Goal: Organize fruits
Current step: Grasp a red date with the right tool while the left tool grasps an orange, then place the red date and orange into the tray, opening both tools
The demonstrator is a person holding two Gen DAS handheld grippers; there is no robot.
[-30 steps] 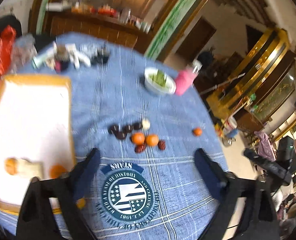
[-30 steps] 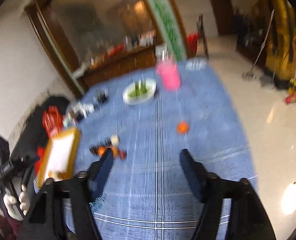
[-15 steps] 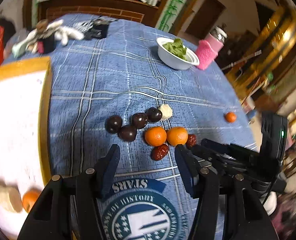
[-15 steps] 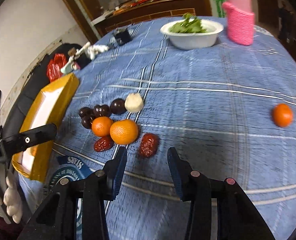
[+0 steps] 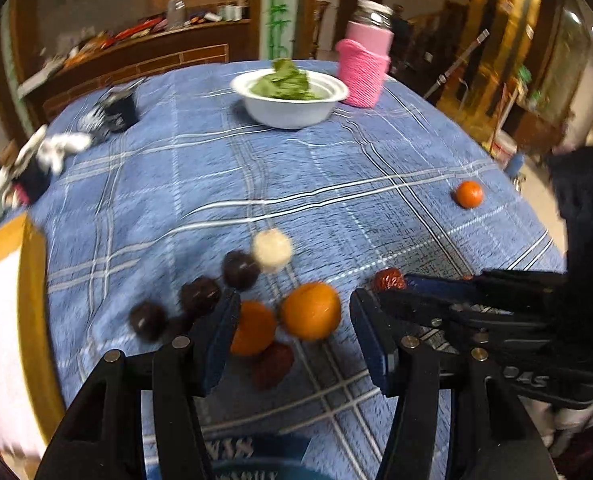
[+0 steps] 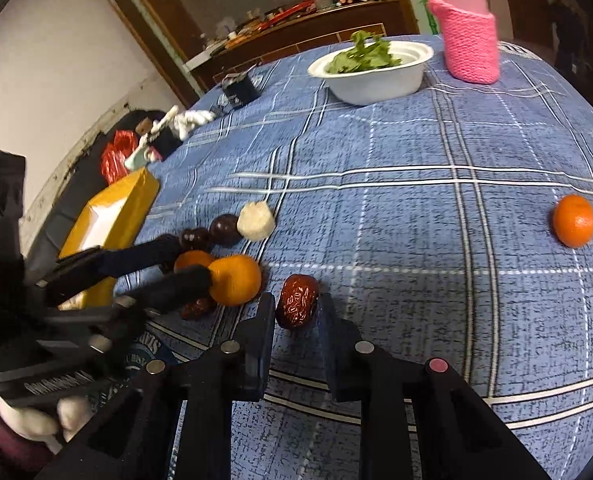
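Observation:
Fruit lies in a cluster on the blue checked tablecloth (image 5: 336, 176). My left gripper (image 5: 294, 322) is open around two oranges (image 5: 311, 311) (image 5: 253, 332), with a red date (image 5: 272, 364) just below them. Dark round fruits (image 5: 240, 269) and a pale ball (image 5: 271, 249) lie behind. My right gripper (image 6: 296, 306) is closed to the width of another red date (image 6: 297, 301), its fingers at both sides of it on the cloth. The same date shows in the left wrist view (image 5: 388, 279). A lone orange (image 6: 574, 221) lies far right.
A yellow-rimmed white tray (image 5: 32, 312) stands at the left. A white bowl of greens (image 5: 290, 96) and a pink-sleeved jar (image 5: 364, 68) stand at the back. Small clutter (image 5: 56, 148) lies at the back left. The table edge drops off at the right.
Both grippers have come down and forward to the fruit cluster. The left now brackets the two oranges; the right has narrowed around the red date.

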